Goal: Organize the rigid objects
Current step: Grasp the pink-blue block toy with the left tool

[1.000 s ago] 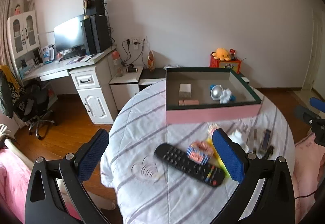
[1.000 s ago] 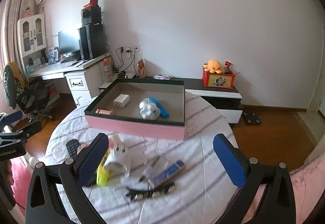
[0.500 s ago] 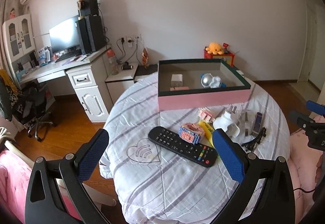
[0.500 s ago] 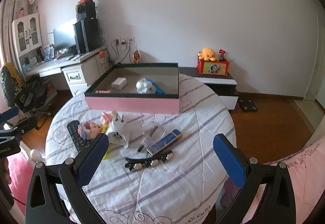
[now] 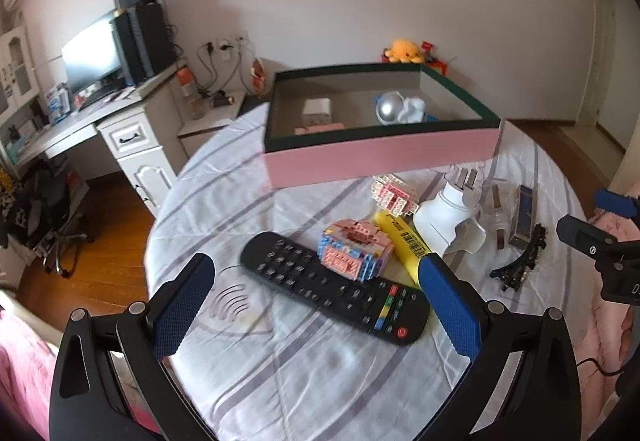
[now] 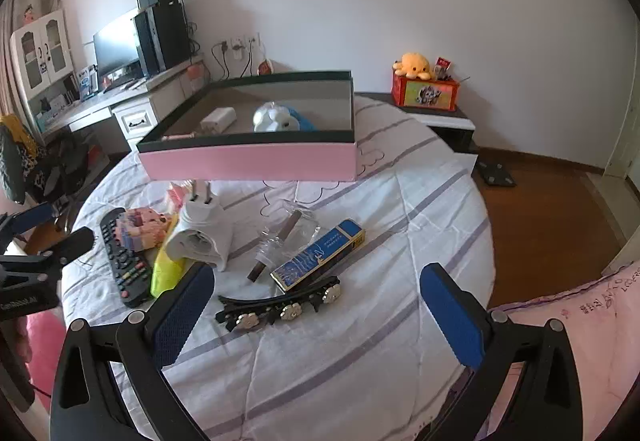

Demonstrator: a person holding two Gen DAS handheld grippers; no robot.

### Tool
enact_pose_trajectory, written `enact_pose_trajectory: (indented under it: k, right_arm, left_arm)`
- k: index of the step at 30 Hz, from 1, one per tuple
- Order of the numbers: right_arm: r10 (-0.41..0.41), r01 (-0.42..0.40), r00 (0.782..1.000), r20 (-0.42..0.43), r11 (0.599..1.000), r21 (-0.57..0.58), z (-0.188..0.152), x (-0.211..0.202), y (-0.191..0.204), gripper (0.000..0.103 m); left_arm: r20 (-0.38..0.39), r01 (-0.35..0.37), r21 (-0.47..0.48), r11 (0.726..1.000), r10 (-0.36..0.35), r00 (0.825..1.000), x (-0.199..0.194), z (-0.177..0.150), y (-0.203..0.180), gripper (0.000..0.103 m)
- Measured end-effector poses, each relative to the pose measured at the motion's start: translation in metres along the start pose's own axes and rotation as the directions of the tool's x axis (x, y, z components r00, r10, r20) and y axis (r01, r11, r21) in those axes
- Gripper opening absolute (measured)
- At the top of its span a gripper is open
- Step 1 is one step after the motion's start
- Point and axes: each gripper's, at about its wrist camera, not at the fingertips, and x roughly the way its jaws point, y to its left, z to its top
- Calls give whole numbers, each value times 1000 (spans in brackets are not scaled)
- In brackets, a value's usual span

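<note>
Both tools wide open and empty, hovering over clutter in front of the pink box [image 5: 380, 155].

Left tool [image 5: 316, 305] sits over the remote [image 5: 332, 287]; the block toy [image 5: 354, 247] rests on it and the yellow tube [image 5: 404, 241] touches it, so lifting the remote likely tips or drags both. Right tool [image 6: 316, 311] is over the hair clip [image 6: 280, 307], flat on the cloth, so fingers may snag fabric. Only the right view shows the clip's studs and the blue carton [image 6: 320, 259] clearly; only the left shows the full remote.
</note>
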Motion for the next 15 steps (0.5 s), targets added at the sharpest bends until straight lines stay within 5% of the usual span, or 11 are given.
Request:
enact_pose_trajectory:
  k: [11, 15]
  right_arm:
    - [13, -12, 999, -50, 1000, 29, 6, 32, -13, 103]
    - [25, -24, 998, -60, 999, 23, 8, 39, -11, 103]
  left_arm:
    - [-41, -26, 109, 994, 31, 999, 51, 4, -13, 101]
    - [-56, 8, 127, 992, -1, 998, 63, 6, -13, 85]
